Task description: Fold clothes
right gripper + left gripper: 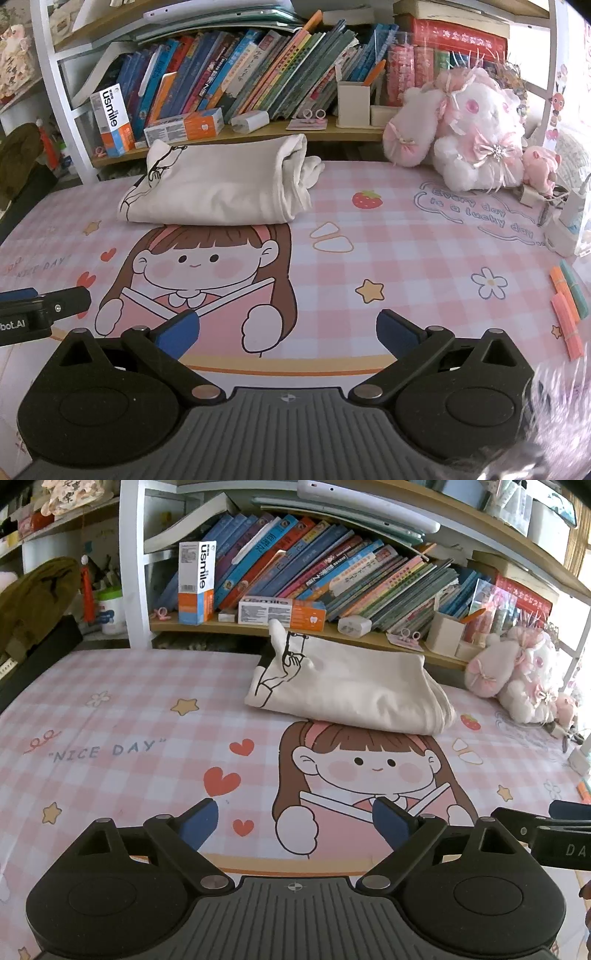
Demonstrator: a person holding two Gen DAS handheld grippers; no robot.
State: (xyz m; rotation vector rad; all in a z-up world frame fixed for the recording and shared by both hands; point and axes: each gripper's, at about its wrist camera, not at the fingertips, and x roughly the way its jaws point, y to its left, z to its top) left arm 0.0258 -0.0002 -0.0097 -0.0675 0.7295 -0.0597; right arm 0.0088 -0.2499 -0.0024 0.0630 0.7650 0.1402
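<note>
Left gripper (295, 821): spread wide, nothing held, low over the near edge of the mat (110, 701). Right gripper (288, 332): likewise spread wide and empty, just beside the left.

Shirt (218, 184): cream, folded into a thick bundle, far side of the mat, close against the bookshelf (258, 134), well apart from both grippers.

Long axis: left to right, roughly parallel to the shelf edge. Printed end at left; loose layered edges at right.

Risks:
- Bundle likely to unroll if pinched by the top layer only at the right end.
- Possible snag on the raised tip at the left end.
- Plush toy (476, 133) near the right end; easily knocked during a wide reach.
</note>
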